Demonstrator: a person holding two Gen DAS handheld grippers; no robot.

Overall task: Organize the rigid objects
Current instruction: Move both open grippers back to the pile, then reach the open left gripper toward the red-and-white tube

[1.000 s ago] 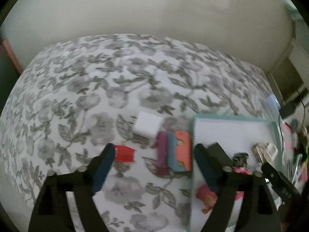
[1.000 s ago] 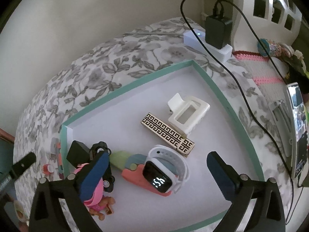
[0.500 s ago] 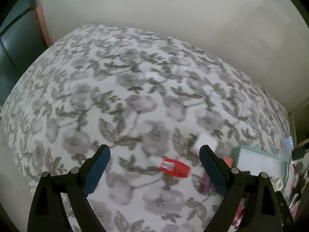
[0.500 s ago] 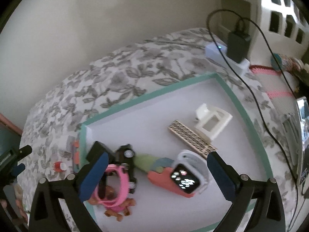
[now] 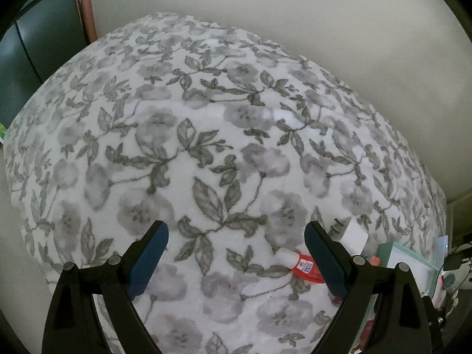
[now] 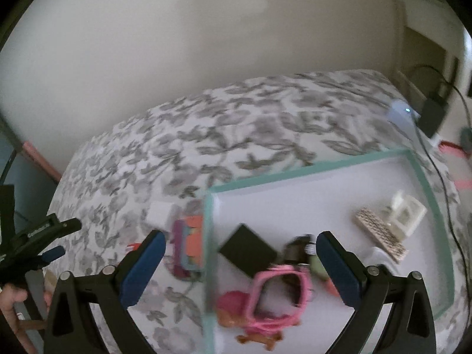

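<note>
Item, small red tube with white cap (image 5: 301,265): lies flat on the floral bedspread (image 5: 206,135) at lower right of the left wrist view, partly behind my right-hand finger; I judge it light, rigid enough to pinch, a little slick, best taken across its red body. Item, white charger cube (image 5: 352,236): just beyond the tube, hard, squared, likely easy to take across flat faces. Item, stack of coloured flat blocks (image 6: 190,243): touching the outer wall of the teal-rimmed tray (image 6: 309,171), centre-left in the right wrist view. My left gripper (image 5: 236,253): jaws wide apart, nothing between them, bare bedspread under them. My right gripper (image 6: 240,261): jaws wide apart, holding nothing, above the tray's near-left corner, where a black square box (image 6: 247,249) and pink toy (image 6: 274,298) lie
</note>
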